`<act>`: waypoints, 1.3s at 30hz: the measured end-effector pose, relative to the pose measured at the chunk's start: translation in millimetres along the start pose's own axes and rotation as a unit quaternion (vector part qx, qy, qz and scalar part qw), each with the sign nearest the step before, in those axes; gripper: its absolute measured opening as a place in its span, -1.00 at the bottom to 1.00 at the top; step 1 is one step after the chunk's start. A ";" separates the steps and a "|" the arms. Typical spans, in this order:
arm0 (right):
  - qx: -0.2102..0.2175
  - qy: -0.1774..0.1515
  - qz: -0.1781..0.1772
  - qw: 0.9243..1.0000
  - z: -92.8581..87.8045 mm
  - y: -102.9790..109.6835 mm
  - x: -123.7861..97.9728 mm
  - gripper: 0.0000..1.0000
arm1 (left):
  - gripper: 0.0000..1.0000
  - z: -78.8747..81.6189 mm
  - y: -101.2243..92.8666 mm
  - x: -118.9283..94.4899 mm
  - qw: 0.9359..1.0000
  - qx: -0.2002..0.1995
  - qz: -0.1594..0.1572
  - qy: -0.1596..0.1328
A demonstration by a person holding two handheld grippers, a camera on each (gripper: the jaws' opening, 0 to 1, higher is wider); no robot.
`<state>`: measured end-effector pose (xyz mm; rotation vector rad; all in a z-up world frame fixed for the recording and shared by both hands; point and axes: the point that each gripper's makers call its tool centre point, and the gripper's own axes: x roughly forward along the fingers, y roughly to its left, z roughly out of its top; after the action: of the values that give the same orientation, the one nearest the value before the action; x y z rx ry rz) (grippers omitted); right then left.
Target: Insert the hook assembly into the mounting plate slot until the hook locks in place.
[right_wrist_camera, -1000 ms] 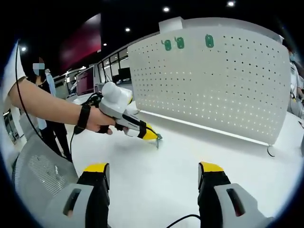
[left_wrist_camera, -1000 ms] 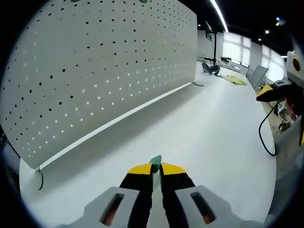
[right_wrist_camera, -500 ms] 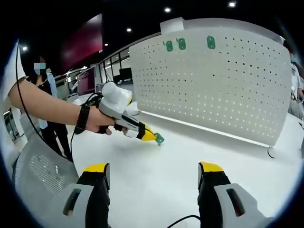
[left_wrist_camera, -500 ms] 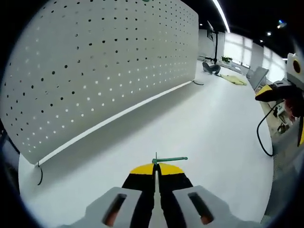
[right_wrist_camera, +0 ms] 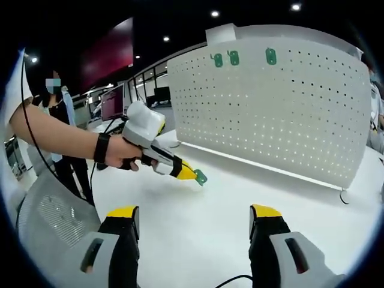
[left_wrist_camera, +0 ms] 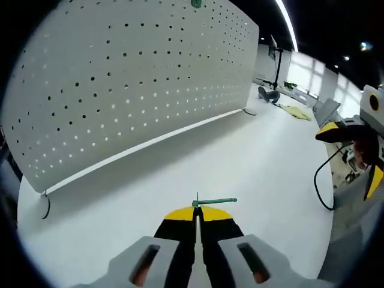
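The pegboard [right_wrist_camera: 282, 114] looks like matt white sheet metal. The tabletop [left_wrist_camera: 252, 162] is smooth, faintly glossy white. The green hook [left_wrist_camera: 214, 201] looks like plastic with a dull finish.

— What do we have under everything?
— A white table [right_wrist_camera: 198, 228], smooth and bare over most of its top.
— And standing on it?
— We see a white pegboard [right_wrist_camera: 282, 114] upright on thin wire feet [right_wrist_camera: 342, 197], touching the table along the far side. In the left gripper view the same pegboard [left_wrist_camera: 132, 84] runs along the left, one foot [left_wrist_camera: 45, 207] near us.
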<state>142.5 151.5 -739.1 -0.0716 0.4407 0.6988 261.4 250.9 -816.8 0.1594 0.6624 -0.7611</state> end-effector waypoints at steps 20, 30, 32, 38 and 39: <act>-0.020 -0.016 0.011 1.000 14.2 6.3 -3.2 0.42 | -0.97 14.7 -23.4 -25.4 0.999 -0.043 -0.016 -0.029; -0.035 -0.024 0.024 0.999 21.8 11.5 -2.2 0.28 | -0.97 18.0 -41.6 -36.8 0.998 -0.048 -0.029 -0.031; -0.038 -0.025 0.027 0.999 22.7 13.2 -1.8 0.25 | -0.97 17.7 -43.4 -39.4 0.998 -0.047 -0.028 -0.029; -0.045 -0.029 0.035 0.998 24.6 17.0 -0.2 0.17 | -0.97 20.2 -50.5 -49.6 0.997 -0.055 -0.033 -0.037; -0.046 -0.030 0.038 0.998 25.4 18.3 -0.1 0.15 | -0.97 20.4 -51.4 -51.6 0.997 -0.057 -0.033 -0.037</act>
<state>140.1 170.8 -714.5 -0.1211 0.3546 0.7945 208.9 236.6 -764.3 0.0053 0.6417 -0.7869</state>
